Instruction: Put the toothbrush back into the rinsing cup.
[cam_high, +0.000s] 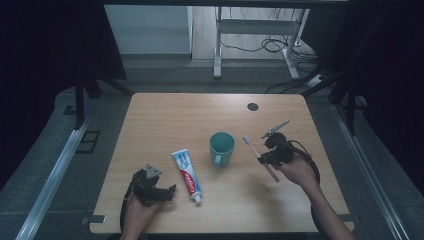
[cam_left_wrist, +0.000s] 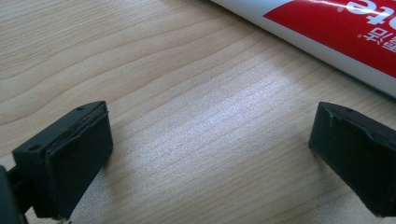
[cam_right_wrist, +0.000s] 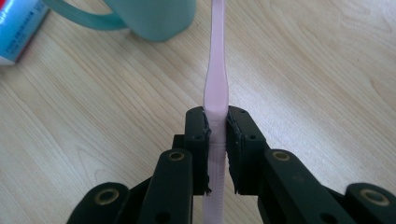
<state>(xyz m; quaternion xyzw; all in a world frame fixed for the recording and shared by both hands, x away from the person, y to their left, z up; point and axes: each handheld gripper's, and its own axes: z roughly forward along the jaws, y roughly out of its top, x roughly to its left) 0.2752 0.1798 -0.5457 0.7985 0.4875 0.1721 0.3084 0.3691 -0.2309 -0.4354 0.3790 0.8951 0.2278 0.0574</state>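
Note:
A pink toothbrush is held off the table, its bristled head pointing toward the far left. My right gripper is shut on its handle; in the right gripper view the jaws clamp the pink toothbrush mid-handle. A teal mug stands upright at the table's middle, left of the brush, and the mug shows at the top of that view. A white, red and blue toothpaste tube lies flat. My left gripper rests open beside it, jaws wide apart over bare wood, with the tube just beyond them.
The wooden table has a dark round cable hole near its far edge. Beyond the table stands a white desk frame with cables on the floor. Metal rails run along both sides.

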